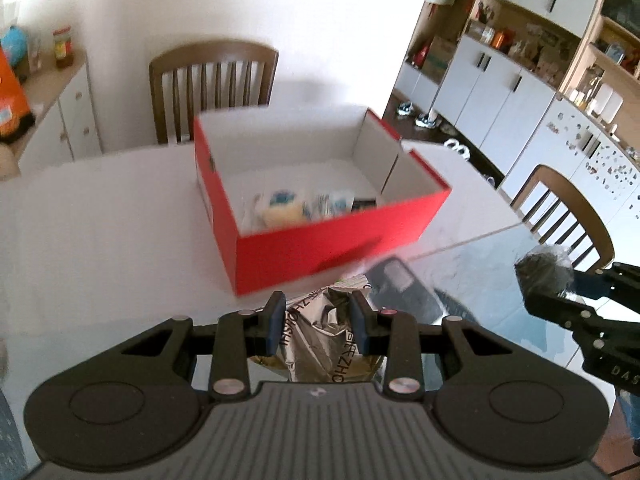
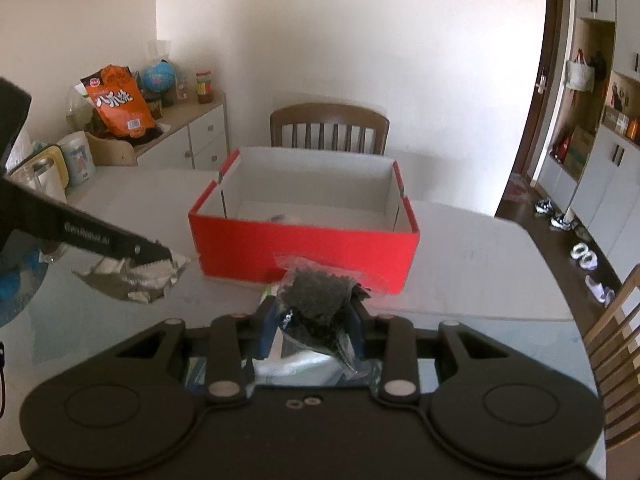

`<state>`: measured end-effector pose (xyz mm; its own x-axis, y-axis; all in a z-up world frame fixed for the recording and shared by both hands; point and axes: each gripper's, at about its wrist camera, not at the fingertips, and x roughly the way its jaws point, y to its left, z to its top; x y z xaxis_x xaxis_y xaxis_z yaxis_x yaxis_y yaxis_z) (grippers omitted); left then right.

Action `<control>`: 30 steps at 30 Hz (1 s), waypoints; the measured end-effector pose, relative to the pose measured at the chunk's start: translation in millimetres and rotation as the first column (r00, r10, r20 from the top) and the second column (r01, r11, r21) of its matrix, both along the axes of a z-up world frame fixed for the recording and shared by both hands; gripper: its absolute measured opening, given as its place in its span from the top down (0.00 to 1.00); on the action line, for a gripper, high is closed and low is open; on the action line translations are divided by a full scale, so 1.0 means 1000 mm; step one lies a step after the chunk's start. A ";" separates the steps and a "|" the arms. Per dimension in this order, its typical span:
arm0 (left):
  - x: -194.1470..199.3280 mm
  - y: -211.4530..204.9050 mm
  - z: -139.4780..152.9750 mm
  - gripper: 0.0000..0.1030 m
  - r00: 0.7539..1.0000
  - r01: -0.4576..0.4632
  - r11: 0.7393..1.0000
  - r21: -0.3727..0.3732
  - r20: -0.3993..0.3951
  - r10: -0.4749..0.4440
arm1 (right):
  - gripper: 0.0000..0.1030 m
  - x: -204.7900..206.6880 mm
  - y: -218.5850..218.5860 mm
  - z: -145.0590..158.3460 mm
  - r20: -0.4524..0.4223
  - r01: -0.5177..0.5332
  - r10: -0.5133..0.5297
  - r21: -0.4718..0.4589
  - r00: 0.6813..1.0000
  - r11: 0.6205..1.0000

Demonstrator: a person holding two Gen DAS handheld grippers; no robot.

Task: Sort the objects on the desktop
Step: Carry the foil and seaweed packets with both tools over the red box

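An open red box (image 1: 320,236) with a white inside stands on the table; it also shows in the right wrist view (image 2: 304,248). Several small packets (image 1: 304,206) lie in it. My left gripper (image 1: 318,326) is shut on a crumpled silver foil packet (image 1: 320,340), held above the table just in front of the box; the packet also shows in the right wrist view (image 2: 136,276). My right gripper (image 2: 312,320) is shut on a clear bag of dark granules (image 2: 316,300), also in front of the box; the bag shows at the right in the left wrist view (image 1: 544,270).
A white table (image 2: 480,264) has a glass-covered near part. A dark flat object (image 1: 404,288) lies under the left gripper. Wooden chairs (image 2: 330,128) stand behind and at the right (image 1: 564,208). A sideboard with a snack bag (image 2: 120,100) is at the left.
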<state>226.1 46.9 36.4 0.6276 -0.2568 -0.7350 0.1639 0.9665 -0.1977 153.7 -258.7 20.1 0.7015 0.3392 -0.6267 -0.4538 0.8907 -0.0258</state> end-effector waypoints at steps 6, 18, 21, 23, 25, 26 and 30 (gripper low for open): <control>0.011 -0.007 0.023 0.68 0.999 0.021 1.000 0.006 0.044 -0.022 | 0.66 0.008 0.005 0.014 0.037 -0.004 0.004 -0.003 0.999 1.000; 0.032 -0.027 0.038 0.68 0.996 0.051 0.999 0.000 0.071 -0.051 | 0.66 0.027 0.003 0.023 0.060 0.001 -0.001 -0.003 0.998 1.000; 0.038 -0.031 0.038 0.68 0.996 0.053 0.999 0.000 0.074 -0.053 | 0.66 0.033 0.000 0.024 0.063 0.000 0.000 -0.006 0.998 1.000; 0.044 -0.034 0.039 0.68 0.996 0.050 0.999 0.002 0.075 -0.050 | 0.66 0.038 -0.002 0.024 0.063 -0.002 0.002 -0.008 0.998 1.000; 0.050 -0.036 0.039 0.68 0.996 0.046 0.999 0.003 0.076 -0.046 | 0.66 0.044 -0.003 0.024 0.063 -0.005 0.006 -0.010 0.998 1.000; 0.054 -0.037 0.039 0.68 0.996 0.044 0.999 0.004 0.076 -0.044 | 0.66 0.047 -0.003 0.024 0.064 -0.008 0.009 -0.011 0.998 1.000; 0.068 -0.041 0.036 0.68 0.997 0.034 0.999 0.002 0.076 -0.034 | 0.66 0.062 -0.003 0.023 0.065 -0.018 0.019 -0.012 0.998 1.000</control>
